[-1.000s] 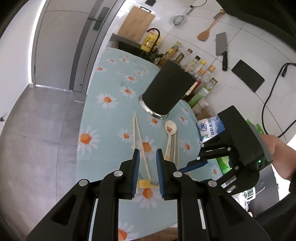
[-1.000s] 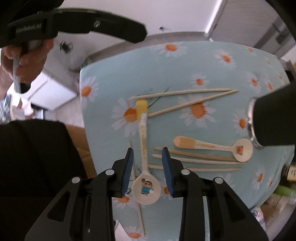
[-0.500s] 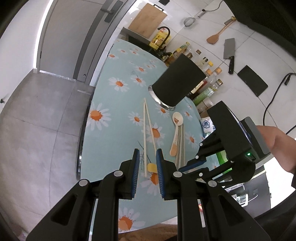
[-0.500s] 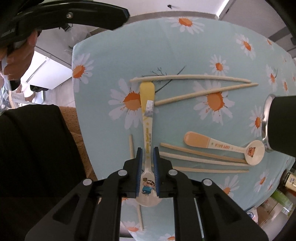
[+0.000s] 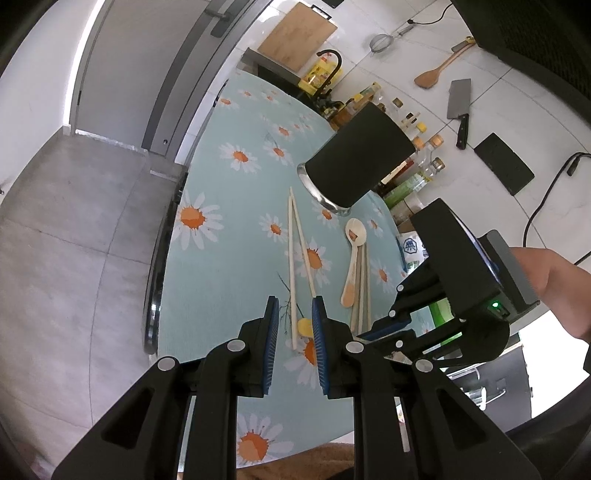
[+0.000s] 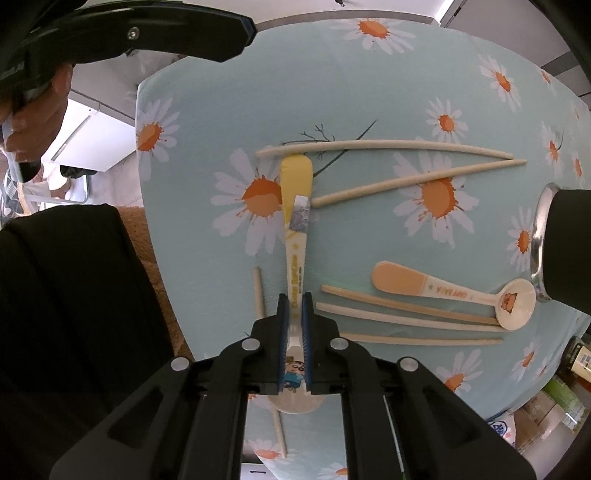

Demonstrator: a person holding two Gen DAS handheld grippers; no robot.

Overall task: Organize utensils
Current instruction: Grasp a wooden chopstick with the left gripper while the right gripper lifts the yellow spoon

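My right gripper (image 6: 294,301) is shut on a white cartoon spoon with a yellow handle (image 6: 295,192), lifted over the daisy tablecloth (image 6: 369,66). A second spoon with an orange handle (image 6: 436,290) lies beside several chopsticks (image 6: 406,317). Two more chopsticks (image 6: 388,146) lie farther out. A black utensil cup (image 5: 360,158) stands on the cloth. My left gripper (image 5: 293,306) hangs open and empty above the near chopstick ends (image 5: 293,295); the right gripper (image 5: 454,295) shows to its right.
Bottles (image 5: 413,177) stand behind the cup at the table's far edge. A sink tap (image 5: 328,74) is beyond the table. A knife (image 5: 460,110), spatula (image 5: 439,70) and cutting board (image 5: 297,35) hang on the wall. The table's near edge (image 5: 295,454) is below my left gripper.
My right gripper closed on the yellow-handled spoon and raised it. Both grippers moved up and back from the table.
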